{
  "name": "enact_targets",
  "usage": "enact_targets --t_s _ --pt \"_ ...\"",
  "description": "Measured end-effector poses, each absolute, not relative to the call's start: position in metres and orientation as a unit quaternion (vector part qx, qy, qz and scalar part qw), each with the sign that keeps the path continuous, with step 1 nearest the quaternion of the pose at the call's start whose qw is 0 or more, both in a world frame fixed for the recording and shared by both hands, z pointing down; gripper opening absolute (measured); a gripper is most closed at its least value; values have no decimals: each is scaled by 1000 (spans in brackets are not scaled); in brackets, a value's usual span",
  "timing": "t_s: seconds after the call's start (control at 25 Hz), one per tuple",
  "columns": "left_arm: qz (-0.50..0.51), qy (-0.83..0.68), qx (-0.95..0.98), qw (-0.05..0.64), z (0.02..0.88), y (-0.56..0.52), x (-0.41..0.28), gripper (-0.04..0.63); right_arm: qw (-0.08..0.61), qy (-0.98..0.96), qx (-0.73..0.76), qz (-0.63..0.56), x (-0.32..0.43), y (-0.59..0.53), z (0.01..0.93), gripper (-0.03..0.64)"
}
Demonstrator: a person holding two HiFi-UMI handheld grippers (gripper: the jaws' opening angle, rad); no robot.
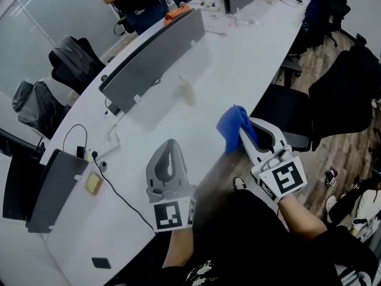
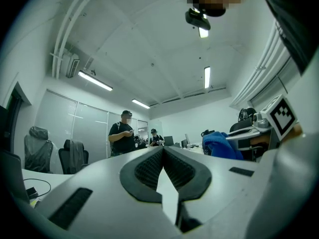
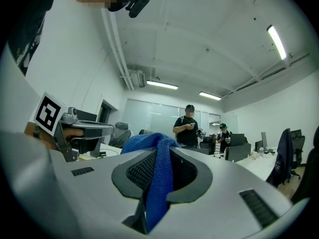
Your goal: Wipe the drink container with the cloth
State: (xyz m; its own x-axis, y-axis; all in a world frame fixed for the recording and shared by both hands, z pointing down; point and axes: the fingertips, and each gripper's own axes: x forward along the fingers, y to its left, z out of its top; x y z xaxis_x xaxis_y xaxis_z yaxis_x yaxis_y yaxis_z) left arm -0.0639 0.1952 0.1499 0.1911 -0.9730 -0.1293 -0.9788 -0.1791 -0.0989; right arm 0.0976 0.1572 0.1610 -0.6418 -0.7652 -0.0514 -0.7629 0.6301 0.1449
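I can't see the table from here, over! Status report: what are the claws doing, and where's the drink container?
Left claw shut, empty. Right claw shut on blue cloth. Drink container on table ahead, untouched. Nothing in between.

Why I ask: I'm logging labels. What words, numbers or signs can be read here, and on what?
No readable words or numbers in any view.
Black-and-white square marker on the left gripper: pattern only.
Same marker on the right gripper: pattern only.
Pale drink container: too blurred.

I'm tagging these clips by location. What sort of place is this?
Probably an open-plan office: a long white desk with grey divider screens, black office chairs alongside, and ceiling strip lights.
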Motion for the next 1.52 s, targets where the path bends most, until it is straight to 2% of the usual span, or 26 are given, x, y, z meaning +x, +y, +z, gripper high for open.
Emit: enact_targets --t_s 0.48,0.8,0.92,1.08,1.52 --pt "2 653 -752 92 148 136 -55 2 0 -935 351 -53 82 79 166 52" --pt "1 679 -730 73 147 81 -51 2 14 -948 312 -56 81 20 164 52" --pt "-4 689 -720 85 144 65 -47 2 20 -949 308 -59 80 -2 166 52" --pt "-18 702 -709 61 163 53 -53 2 28 -953 298 -45 69 -21 180 52" --pt "-24 673 -736 61 179 2 -73 3 53 -946 318 -20 49 -65 204 52"
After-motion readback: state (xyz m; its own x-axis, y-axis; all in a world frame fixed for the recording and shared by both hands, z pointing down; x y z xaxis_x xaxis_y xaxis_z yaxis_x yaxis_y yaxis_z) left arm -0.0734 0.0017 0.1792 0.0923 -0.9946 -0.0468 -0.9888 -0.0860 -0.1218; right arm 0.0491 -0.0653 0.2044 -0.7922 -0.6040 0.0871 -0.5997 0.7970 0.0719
